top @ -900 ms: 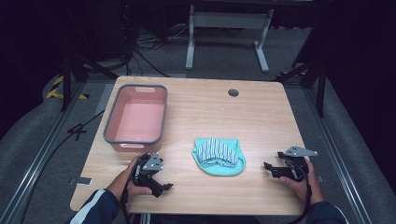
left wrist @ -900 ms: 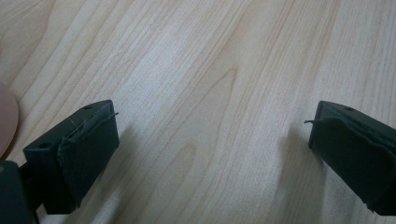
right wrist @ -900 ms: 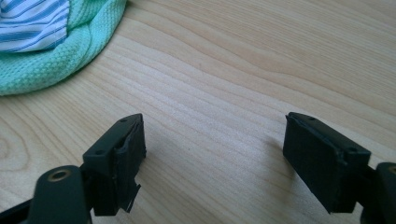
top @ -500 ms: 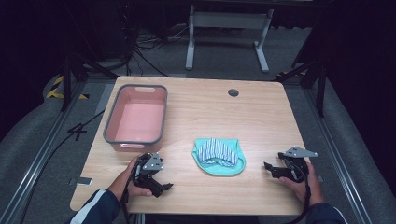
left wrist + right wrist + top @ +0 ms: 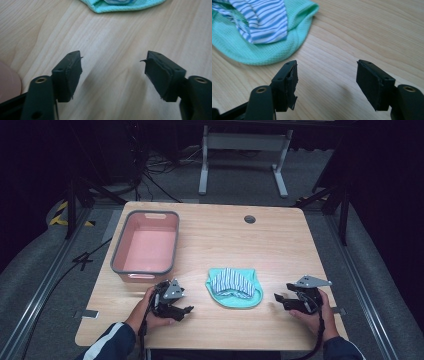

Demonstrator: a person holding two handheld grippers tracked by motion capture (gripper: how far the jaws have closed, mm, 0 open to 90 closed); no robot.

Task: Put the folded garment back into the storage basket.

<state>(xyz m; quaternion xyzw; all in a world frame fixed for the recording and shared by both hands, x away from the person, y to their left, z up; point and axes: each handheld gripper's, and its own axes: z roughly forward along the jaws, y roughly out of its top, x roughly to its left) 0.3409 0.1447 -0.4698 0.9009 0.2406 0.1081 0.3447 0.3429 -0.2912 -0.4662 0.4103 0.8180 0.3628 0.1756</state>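
- The pale wood-grain counter (image 5: 280, 245) has a small round dark hole (image 5: 249, 219) near its far edge; dark floor and a grey metal stand (image 5: 243, 150) lie beyond.
- A pink plastic tub with grey rim (image 5: 145, 246) sits far-left.
- A mint mesh cloth holding blue-striped fabric (image 5: 234, 287), possibly a garment, lies centre-front.
- Left tool (image 5: 113, 66) and right tool (image 5: 327, 75) rest on either side of it, jaws wide, holding nothing.

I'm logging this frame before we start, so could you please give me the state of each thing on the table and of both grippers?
Pink bin: upright, empty.
Green mesh cloth: lying crumpled on the table.
Striped cloth: bunched on top of the green mesh cloth.
Left gripper: open, holding nothing, over bare wood.
Right gripper: open, holding nothing, beside the cloths.
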